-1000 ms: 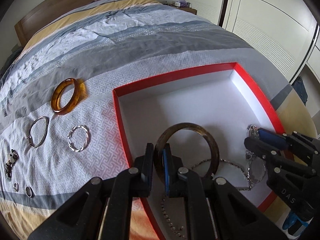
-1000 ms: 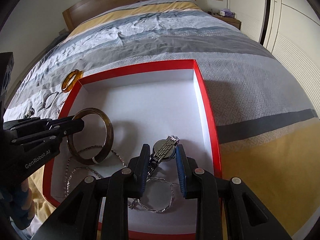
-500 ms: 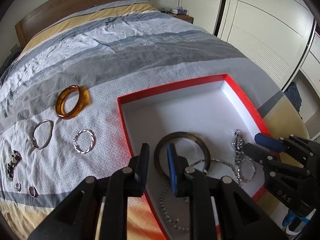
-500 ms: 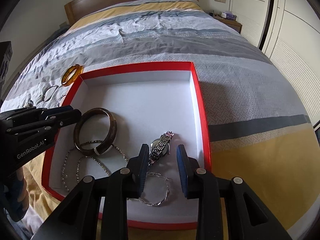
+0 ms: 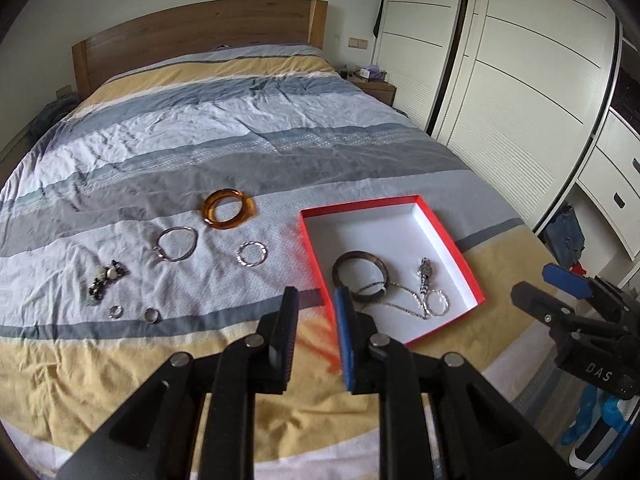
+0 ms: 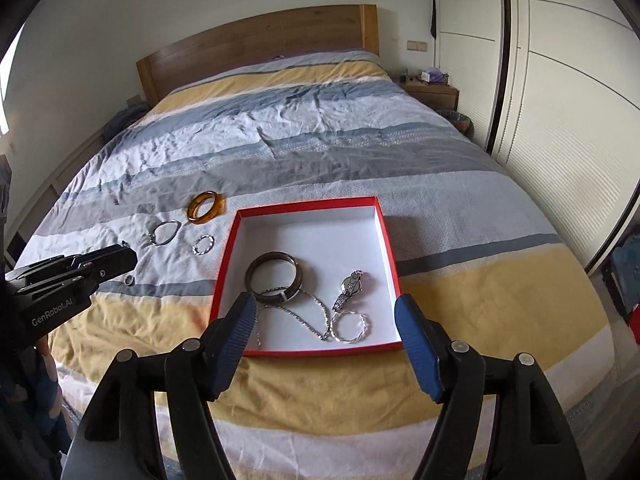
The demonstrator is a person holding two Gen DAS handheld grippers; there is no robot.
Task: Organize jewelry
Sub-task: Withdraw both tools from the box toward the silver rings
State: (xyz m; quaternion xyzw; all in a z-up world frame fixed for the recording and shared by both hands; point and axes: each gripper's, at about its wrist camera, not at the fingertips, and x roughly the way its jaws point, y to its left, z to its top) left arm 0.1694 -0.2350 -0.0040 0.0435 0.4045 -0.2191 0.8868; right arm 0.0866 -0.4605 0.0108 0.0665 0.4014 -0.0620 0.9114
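Observation:
A red box (image 5: 451, 238) (image 6: 387, 236) with a white floor lies on the bed. In it are a dark brown bangle (image 5: 361, 275) (image 6: 273, 272), a silver watch (image 5: 425, 273) (image 6: 349, 284) and silver chains (image 6: 316, 320). On the quilt to its left lie an amber bangle (image 5: 228, 208) (image 6: 206, 207), a silver bracelet (image 5: 176, 243) (image 6: 163, 232), a twisted silver ring (image 5: 251, 254) (image 6: 203, 245), a bead cluster (image 5: 105, 276) and two small rings (image 5: 134, 313). My left gripper (image 5: 314, 320) is open and empty, above the box's near left corner. My right gripper (image 6: 325, 334) is wide open and empty, above the box's near edge.
The striped quilt (image 5: 200, 148) covers the whole bed up to a wooden headboard (image 5: 192, 36). White wardrobe doors (image 5: 520, 80) stand on the right, a nightstand (image 6: 430, 92) beside the bed's head. The bed's near edge drops to the floor below both grippers.
Both grippers let go and pulled back up and away from the box. The brown bangle and the watch now lie in the box. The right jaws opened wide.

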